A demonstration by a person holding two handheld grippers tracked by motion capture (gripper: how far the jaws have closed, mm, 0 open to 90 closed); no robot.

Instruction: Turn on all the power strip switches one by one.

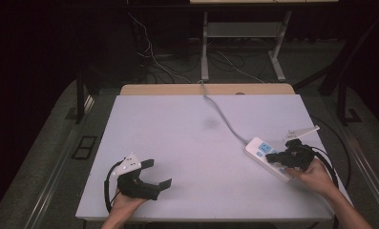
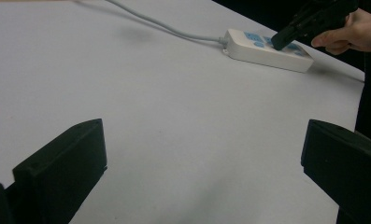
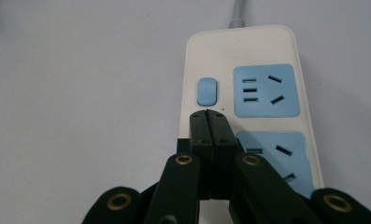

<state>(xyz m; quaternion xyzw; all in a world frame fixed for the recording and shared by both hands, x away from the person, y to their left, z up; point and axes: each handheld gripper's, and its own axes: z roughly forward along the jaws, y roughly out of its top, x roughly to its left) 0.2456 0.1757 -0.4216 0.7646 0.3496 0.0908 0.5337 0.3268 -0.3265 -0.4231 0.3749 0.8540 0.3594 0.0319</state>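
Note:
A white power strip (image 1: 263, 153) with blue socket faces lies at the right of the white table, its grey cable (image 1: 220, 114) running to the far edge. My right gripper (image 1: 274, 157) is shut and empty, its tips just above the strip. In the right gripper view the power strip (image 3: 241, 51) fills the middle, and the closed tips of the right gripper (image 3: 209, 116) sit just below its blue switch (image 3: 207, 91). My left gripper (image 1: 158, 174) rests open near the table's front left. The left gripper view shows the power strip (image 2: 262, 46) far off, with the right gripper (image 2: 280, 42) over it.
The white table top (image 1: 187, 143) has a wooden strip along its far edge (image 1: 206, 89). Beyond it stand a desk frame (image 1: 239, 43) and loose cables on the dark floor. Each gripper's black cable loops beside its hand.

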